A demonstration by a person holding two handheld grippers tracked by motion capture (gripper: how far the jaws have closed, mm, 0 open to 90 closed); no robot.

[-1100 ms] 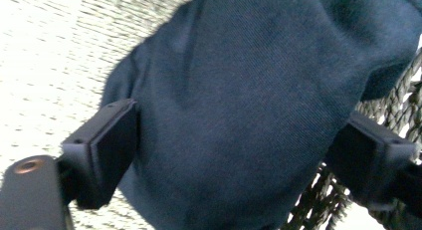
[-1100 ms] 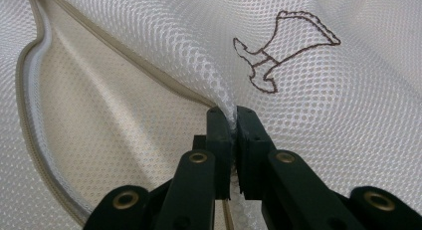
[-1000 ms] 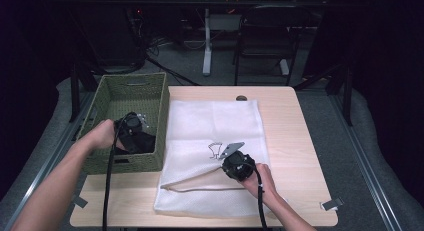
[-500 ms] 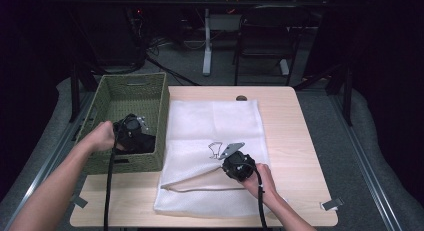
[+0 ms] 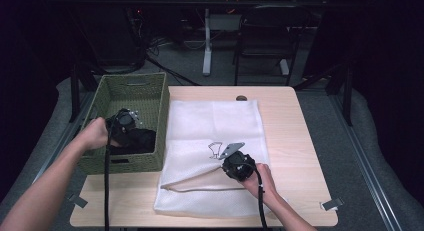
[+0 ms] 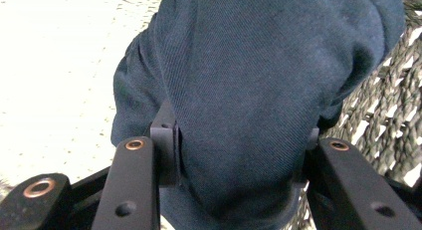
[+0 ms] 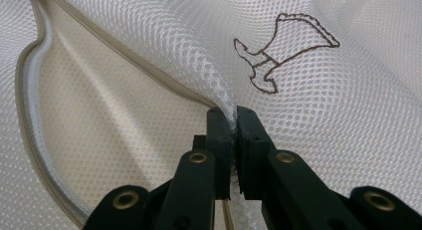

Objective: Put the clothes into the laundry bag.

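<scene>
In basket (image 5: 150, 91): left tool (image 6: 239, 140) pinching dark garment (image 6: 259, 90); right tool (image 7: 234, 125) pinching mesh bag (image 5: 215, 121), long axis front-to-back.

Wooden worktop (image 5: 300, 141) standing on grey floor. Small dark round object (image 5: 242, 98) lying at the worktop's far edge. Dark chair (image 5: 265, 38) and white stand leg (image 5: 207, 51) sitting beyond the far edge.

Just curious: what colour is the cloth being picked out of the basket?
Dark navy blue cloth, with a fine twill weave; the left gripper view shows it best.
</scene>
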